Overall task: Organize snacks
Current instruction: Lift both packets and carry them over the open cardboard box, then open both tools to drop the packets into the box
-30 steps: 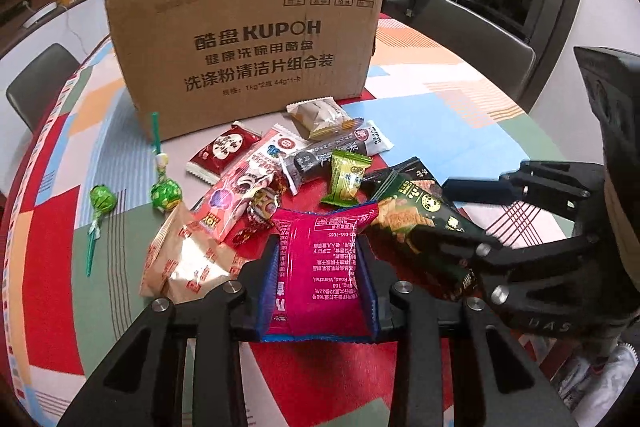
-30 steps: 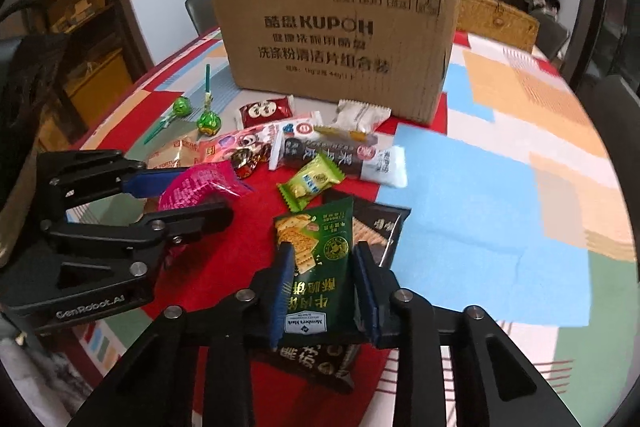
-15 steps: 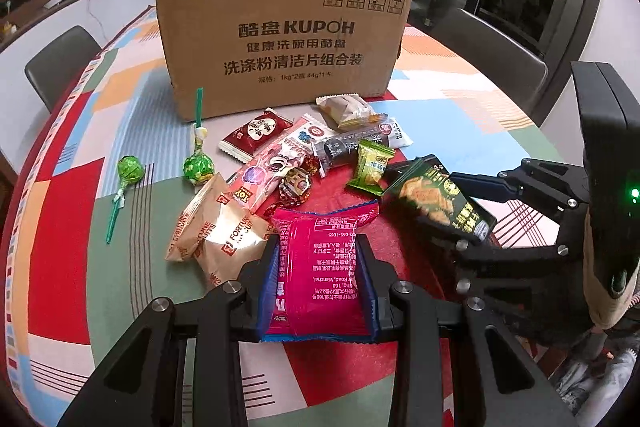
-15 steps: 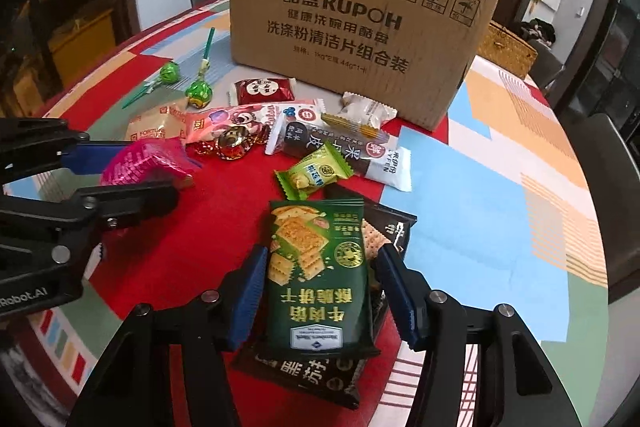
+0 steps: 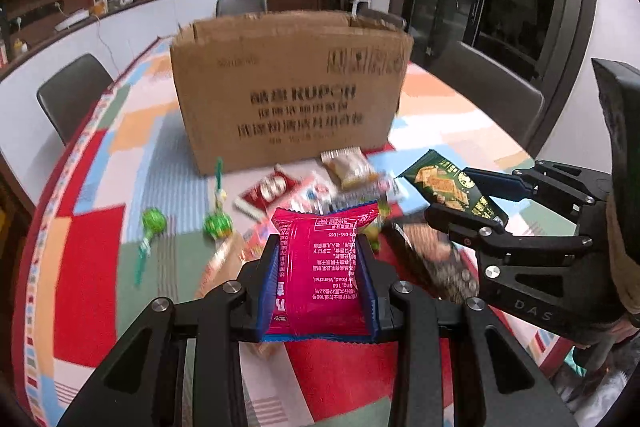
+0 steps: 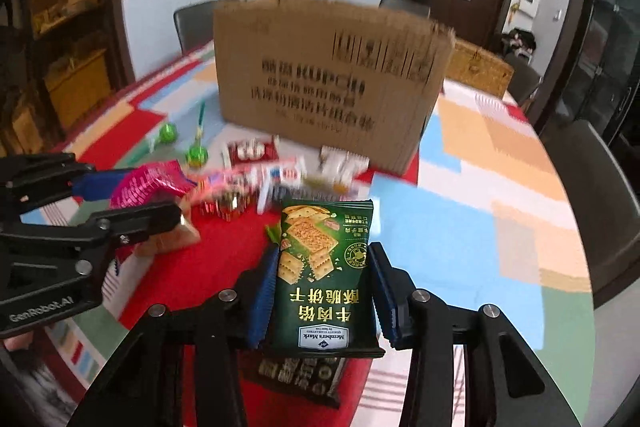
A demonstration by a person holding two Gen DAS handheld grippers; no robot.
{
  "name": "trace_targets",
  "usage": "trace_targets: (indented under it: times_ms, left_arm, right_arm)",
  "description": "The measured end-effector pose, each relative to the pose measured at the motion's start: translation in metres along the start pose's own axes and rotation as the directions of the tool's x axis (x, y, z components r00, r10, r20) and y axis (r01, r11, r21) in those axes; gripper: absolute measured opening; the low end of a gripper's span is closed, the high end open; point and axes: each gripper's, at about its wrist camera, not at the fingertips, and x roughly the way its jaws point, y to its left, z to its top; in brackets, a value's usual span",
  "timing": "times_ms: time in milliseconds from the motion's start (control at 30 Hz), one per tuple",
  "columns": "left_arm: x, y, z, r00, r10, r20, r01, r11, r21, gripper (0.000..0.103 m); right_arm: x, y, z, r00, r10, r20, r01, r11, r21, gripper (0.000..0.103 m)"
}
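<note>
My left gripper (image 5: 320,267) is shut on a magenta snack packet (image 5: 322,275) and holds it above the table. My right gripper (image 6: 320,279) is shut on a dark green cracker packet (image 6: 324,279), also lifted; it shows in the left wrist view (image 5: 448,187) at the right. The left gripper with the magenta packet (image 6: 148,179) shows at the left of the right wrist view. A brown cardboard box (image 5: 288,87) stands upright behind the snack pile (image 5: 320,187), open at the top.
Two green lollipops (image 5: 154,223) lie left of the pile. A dark cracker packet (image 6: 300,375) lies on the table under my right gripper. The round table has a colourful patchwork cloth (image 6: 480,187). Chairs (image 5: 68,95) stand around it.
Both grippers have risen with their packets and tilted up toward the box. The box top edge is now visible. The view is motion-blurred.
</note>
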Motion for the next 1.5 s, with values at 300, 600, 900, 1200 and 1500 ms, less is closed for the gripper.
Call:
trace_targets:
  times_ms: [300,600,900,1200,1500]
  left_arm:
    - [-0.026,0.009,0.056,0.990,0.042,0.132,-0.045,0.999,0.017,0.035]
    - [-0.038,0.017,0.118,0.973,0.083,0.217,-0.095,0.994,0.047,0.035]
    - [-0.020,0.033,0.174,0.971,0.104,0.217,-0.120,0.991,0.060,0.035]
    - [0.026,0.062,0.207,0.990,0.081,0.112,-0.081,0.997,-0.005,0.035]
    - [0.053,0.068,0.212,0.991,0.114,0.063,-0.113,0.993,-0.018,0.038]
  right_arm:
    - [-0.025,-0.013,0.054,0.986,-0.029,0.163,0.025,0.999,0.028,0.044]
    - [-0.039,-0.031,0.111,0.964,-0.019,0.264,0.002,0.998,0.064,0.044]
    - [-0.026,-0.048,0.161,0.962,0.004,0.273,-0.030,0.995,0.093,0.044]
    - [0.012,-0.064,0.204,0.971,0.016,0.237,-0.040,0.995,0.096,0.044]
    - [0.055,-0.070,0.214,0.988,0.026,0.153,-0.045,0.992,0.117,0.044]
